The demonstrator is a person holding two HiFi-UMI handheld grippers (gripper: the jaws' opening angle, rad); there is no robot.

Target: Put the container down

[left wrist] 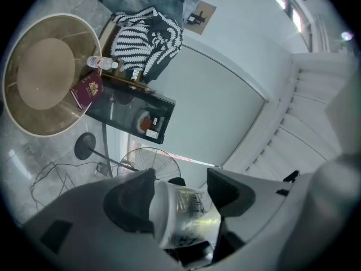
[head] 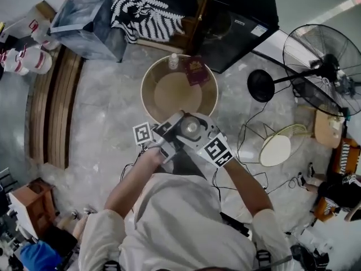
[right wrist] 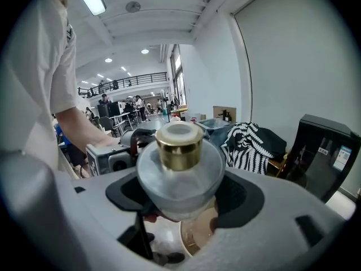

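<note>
A clear container (head: 189, 127) with a gold cap (right wrist: 179, 145) is held in the air just in front of the person, between both grippers. My right gripper (right wrist: 181, 199) is shut on its wide body, cap upward. My left gripper (left wrist: 180, 196) faces it from the other side, and the container (left wrist: 180, 213) fills the span between its pads. In the head view the left gripper (head: 176, 135) and right gripper (head: 198, 133) meet at the container, just in front of a round beige table (head: 148, 78). That table (left wrist: 17, 103) bears a small bottle (head: 173, 60) and a maroon booklet (head: 196, 70).
A black cabinet (head: 242, 21) and a striped cloth (head: 149, 7) stand beyond the table. At the right are a floor fan (head: 321, 66) and a wire-frame stool (head: 276, 148), with cables on the floor. A wooden bench (head: 53, 112) runs along the left.
</note>
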